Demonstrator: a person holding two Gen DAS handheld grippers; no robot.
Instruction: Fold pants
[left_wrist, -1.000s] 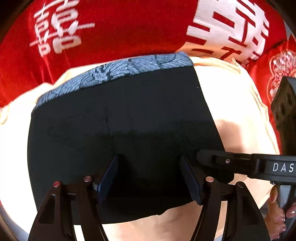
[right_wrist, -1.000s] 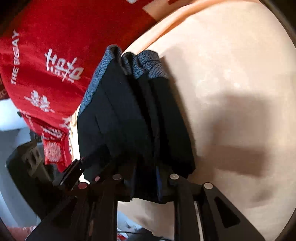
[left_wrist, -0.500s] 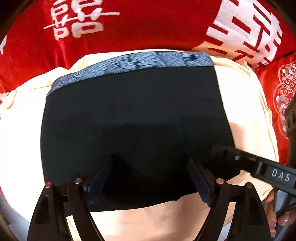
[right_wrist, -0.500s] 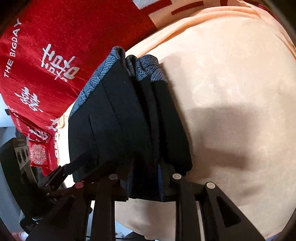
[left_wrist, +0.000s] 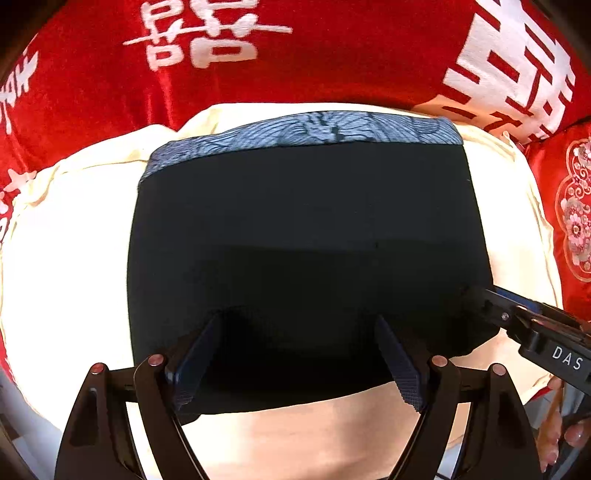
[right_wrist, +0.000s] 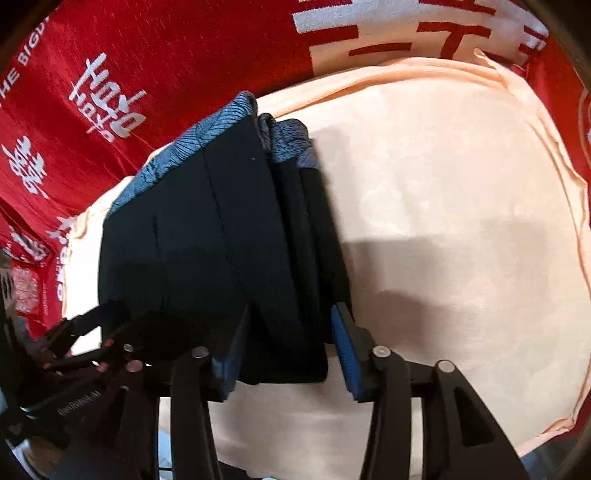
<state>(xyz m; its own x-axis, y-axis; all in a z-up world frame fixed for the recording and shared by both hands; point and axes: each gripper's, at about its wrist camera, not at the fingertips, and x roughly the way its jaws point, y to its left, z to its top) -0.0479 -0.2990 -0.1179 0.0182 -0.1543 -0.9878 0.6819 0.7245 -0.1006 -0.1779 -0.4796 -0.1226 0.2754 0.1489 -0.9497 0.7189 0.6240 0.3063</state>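
Left wrist view: folded black pants with a blue-grey patterned waistband (left_wrist: 306, 236) lie on a cream cushion (left_wrist: 66, 258) over red cloth with white lettering (left_wrist: 332, 55). Left gripper (left_wrist: 295, 354) hangs above them, jaws spread wide — nothing pinched. Right gripper (right_wrist: 288, 347) has just been opening, jaws parted around the folded edge — pads off it.

Bare cushion (right_wrist: 461, 229) right (pants (right_wrist: 221, 240) leftward)

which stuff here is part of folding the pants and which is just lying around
In the job:
- folded black pants
- left tongs, open
- right tongs, just been opening, pants edge between them

Just there:
- cream cushion
- red printed cloth
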